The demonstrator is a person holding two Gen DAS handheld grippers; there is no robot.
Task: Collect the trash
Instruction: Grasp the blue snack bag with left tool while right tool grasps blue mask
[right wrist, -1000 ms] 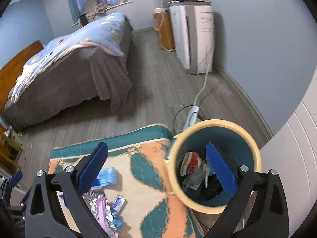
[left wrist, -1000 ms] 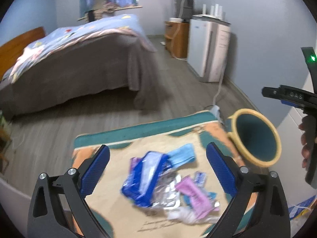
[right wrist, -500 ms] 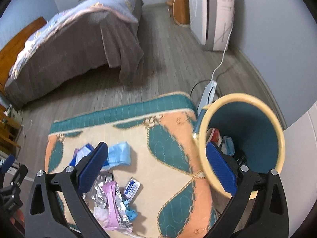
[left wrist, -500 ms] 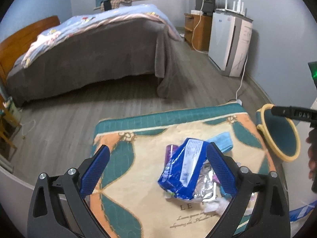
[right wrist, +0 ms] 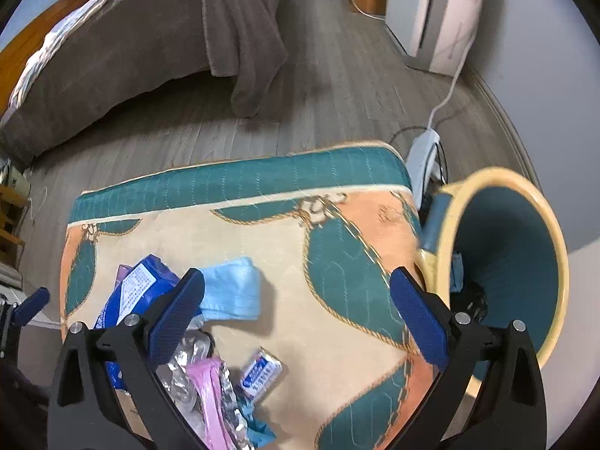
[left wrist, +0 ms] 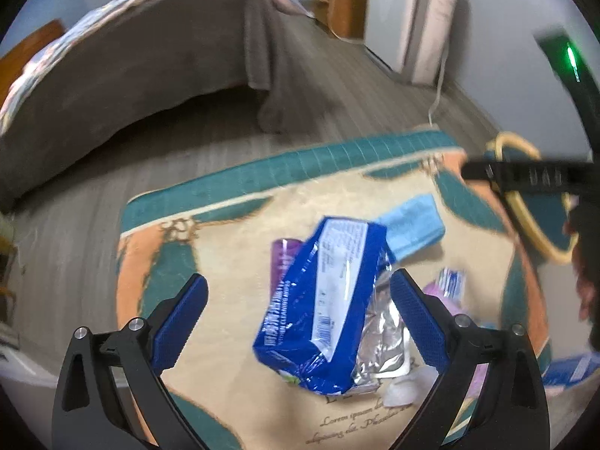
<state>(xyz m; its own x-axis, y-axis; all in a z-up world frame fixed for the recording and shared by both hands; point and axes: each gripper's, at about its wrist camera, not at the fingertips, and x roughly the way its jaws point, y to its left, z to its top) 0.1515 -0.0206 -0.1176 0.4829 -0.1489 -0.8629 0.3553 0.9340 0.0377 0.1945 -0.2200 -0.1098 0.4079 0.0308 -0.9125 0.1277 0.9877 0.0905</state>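
Observation:
A heap of trash lies on a patterned rug [left wrist: 225, 247] [right wrist: 285, 232]. Its biggest piece is a blue snack bag [left wrist: 322, 307] [right wrist: 135, 292], with crumpled silver foil [left wrist: 382, 341] [right wrist: 187, 356], a light blue cloth [left wrist: 412, 225] [right wrist: 232, 292], a pink wrapper [right wrist: 210, 393] and a small blue-white packet [right wrist: 260, 373] around it. My left gripper [left wrist: 298, 322] is open, its fingers either side of the blue bag and above it. My right gripper [right wrist: 298, 315] is open and empty over the rug. A teal bin with a yellow rim [right wrist: 506, 262] [left wrist: 532, 206] stands at the rug's right edge.
A bed with a brown cover [left wrist: 131, 60] [right wrist: 131, 45] fills the far left. A white appliance [right wrist: 438, 15] stands by the right wall, its cord running to a power strip [right wrist: 422, 150] near the bin. Wood floor surrounds the rug.
Both grippers have dropped lower and swung left from the bin toward the trash heap. The blue bag now sits between my left gripper's fingers in view. Both stayed open.

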